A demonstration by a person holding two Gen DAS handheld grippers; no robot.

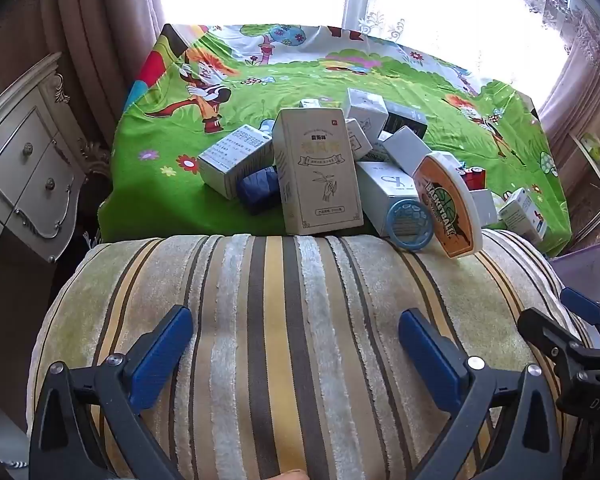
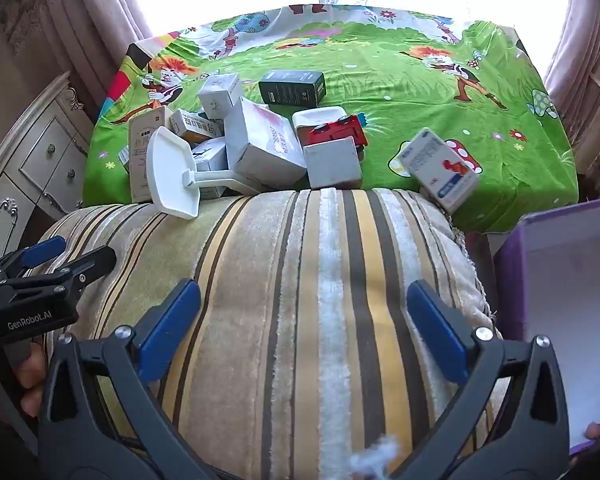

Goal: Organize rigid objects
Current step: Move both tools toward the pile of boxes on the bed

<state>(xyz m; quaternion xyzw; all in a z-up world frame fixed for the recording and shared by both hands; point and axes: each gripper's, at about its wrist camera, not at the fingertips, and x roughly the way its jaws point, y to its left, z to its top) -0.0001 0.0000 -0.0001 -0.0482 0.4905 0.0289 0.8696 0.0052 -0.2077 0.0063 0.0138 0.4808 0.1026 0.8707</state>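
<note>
Directly ahead, a striped cushion (image 2: 320,300) fronts the heaped boxes (image 2: 260,144).

cushion (image 1: 284,320) striped beige-yellow-brown; sheet (image 1: 160,184) green cartoon; box (image 2: 516,280) purple

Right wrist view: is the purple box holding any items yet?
No, the purple box shows only a bare white inside where visible; the cartons remain on the green sheet.

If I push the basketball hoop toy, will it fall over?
Probably. The hoop toy stands tilted, propped against the cushion and boxes, so a nudge would likely tip it. It looks like stiff plastic, likely light. Its thin arm might snap if squeezed.
</note>
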